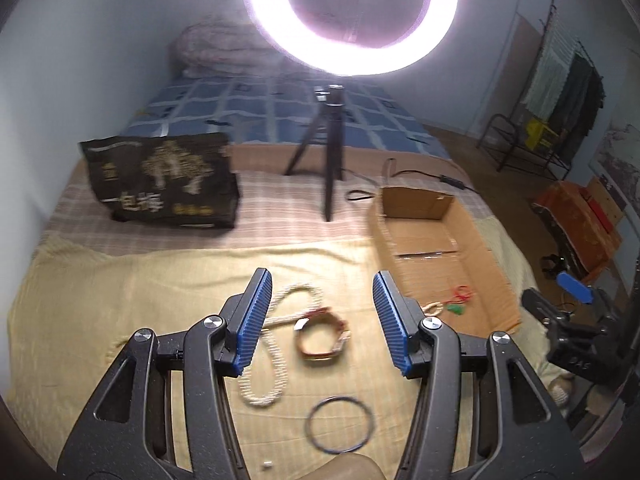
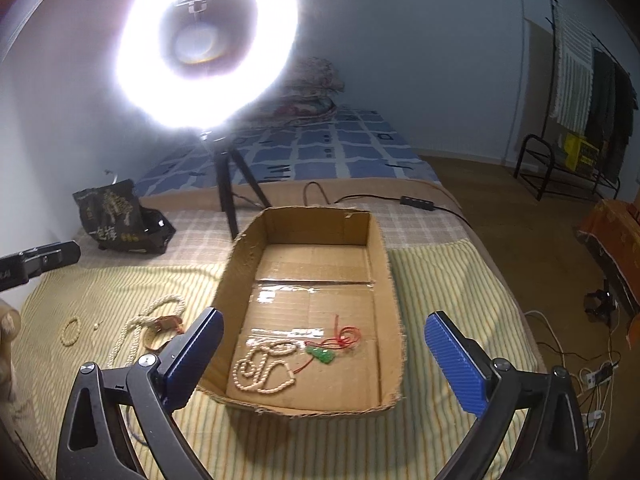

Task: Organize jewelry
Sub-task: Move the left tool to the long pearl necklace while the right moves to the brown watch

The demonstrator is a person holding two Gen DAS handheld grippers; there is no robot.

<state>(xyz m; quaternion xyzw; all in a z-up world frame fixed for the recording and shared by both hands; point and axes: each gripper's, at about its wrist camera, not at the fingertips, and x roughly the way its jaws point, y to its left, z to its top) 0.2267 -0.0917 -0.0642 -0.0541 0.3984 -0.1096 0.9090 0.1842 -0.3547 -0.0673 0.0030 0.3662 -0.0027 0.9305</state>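
My left gripper (image 1: pixel 322 276) hovers open over the yellow cloth, with nothing between its blue pads. Below it lie a white bead necklace (image 1: pixel 272 360), a red-brown bracelet (image 1: pixel 322 338) and, nearer, a dark bangle (image 1: pixel 340 424). To the right stands an open cardboard box (image 1: pixel 472 236). My right gripper (image 2: pixel 325 316) is wide open and empty above the box's (image 2: pixel 384 280) near end. In the box lie a cream bead strand (image 2: pixel 264 372) and a green pendant (image 2: pixel 322 356) on a red cord. A small bead bracelet (image 2: pixel 72 332) lies on the cloth far left.
A bright ring light on a black tripod (image 1: pixel 330 160) stands behind the box. A black printed bag (image 1: pixel 164 180) sits at the back left. A power cable (image 2: pixel 420 200) runs off the bed's right edge; cables and a clothes rack (image 2: pixel 580 100) are on the floor side.
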